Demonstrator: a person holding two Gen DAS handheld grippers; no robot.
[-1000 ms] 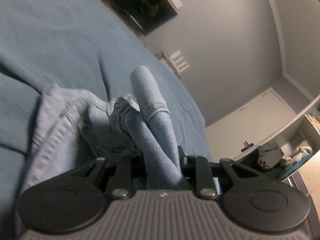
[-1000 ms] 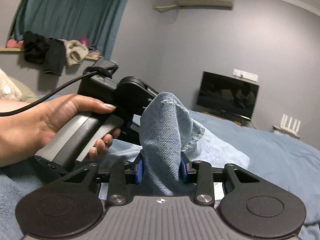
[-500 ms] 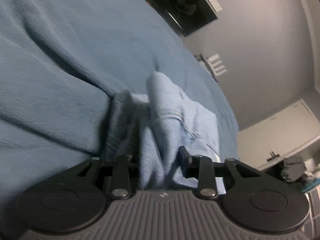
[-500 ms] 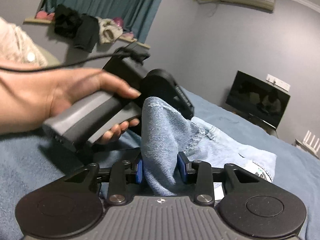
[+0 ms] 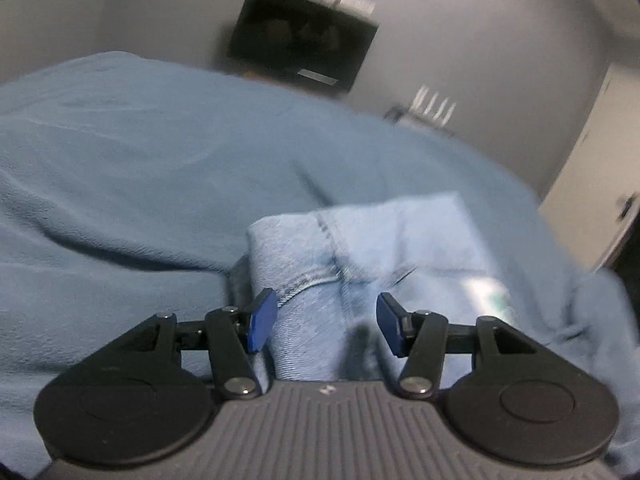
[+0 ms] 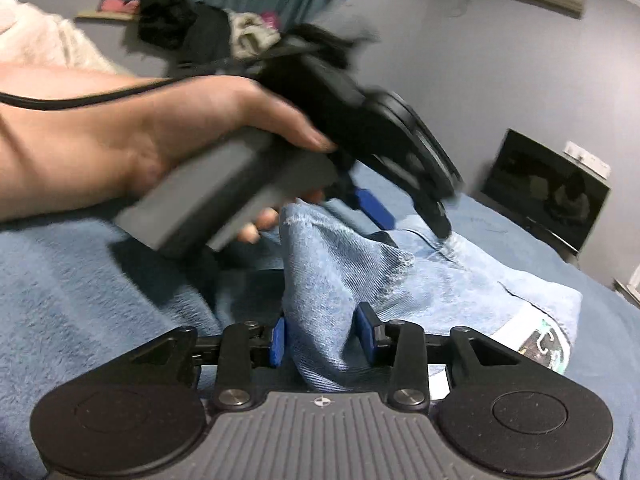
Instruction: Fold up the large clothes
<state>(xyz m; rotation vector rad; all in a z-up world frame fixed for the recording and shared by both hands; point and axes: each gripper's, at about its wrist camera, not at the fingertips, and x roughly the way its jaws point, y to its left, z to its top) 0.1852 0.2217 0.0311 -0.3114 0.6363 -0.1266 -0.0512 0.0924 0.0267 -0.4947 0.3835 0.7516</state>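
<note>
Left wrist view: my left gripper (image 5: 326,320) has its blue pads spread wide, with a fold of the jeans (image 5: 360,264) lying between them but not pinched. Nothing is held on this side. The denim sits in a compact folded bundle on the blue blanket (image 5: 140,168), just ahead of the fingers.

Right wrist view: my right gripper (image 6: 320,340) is clamped on a raised peak of denim, the frayed hem (image 6: 344,236) standing up above the pads. The left hand (image 6: 180,132) and its tool cross the upper frame, blurred, tilted down over the bundle. A printed patch or label (image 6: 536,340) shows at the bundle's right edge; I cannot read it.

Step in hand, as I judge it: finishing a fold of the leg ends onto the body of the jeans, left side released, right side not yet.

Next move calls for: lower the right-hand corner until it lies flat on the stack, square with the edge beneath, then part the pads. Risk: the pinched peak may spring up or drag the top layer when I withdraw, so pull back low and straight.
</note>
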